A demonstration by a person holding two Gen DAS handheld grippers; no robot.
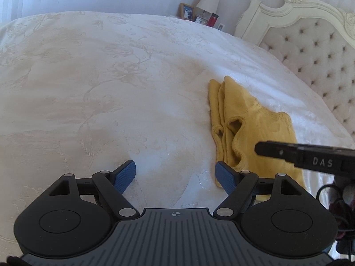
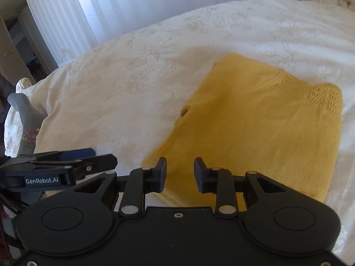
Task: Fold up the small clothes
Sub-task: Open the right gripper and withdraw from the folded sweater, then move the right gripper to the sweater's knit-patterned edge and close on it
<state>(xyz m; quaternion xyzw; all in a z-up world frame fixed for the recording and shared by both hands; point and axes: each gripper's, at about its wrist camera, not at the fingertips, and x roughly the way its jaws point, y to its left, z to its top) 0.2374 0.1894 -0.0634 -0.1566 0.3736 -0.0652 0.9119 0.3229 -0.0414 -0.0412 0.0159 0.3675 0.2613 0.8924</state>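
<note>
A folded yellow knit garment lies flat on the white bedspread, with its layered edges and sleeve openings facing left. My left gripper hovers just left of the garment's near corner, blue pads wide apart and nothing between them. In the right wrist view the same yellow garment fills the middle. My right gripper hangs over its near edge, fingers partly apart, and the gap holds no cloth. The right gripper also shows side-on above the garment. The left gripper shows at the lower left.
A tufted headboard rises on the right. Beyond the bed, a nightstand holds a lamp, a photo frame and a red bottle. A grey patterned sock lies near the bed's left edge. Curtains hang behind.
</note>
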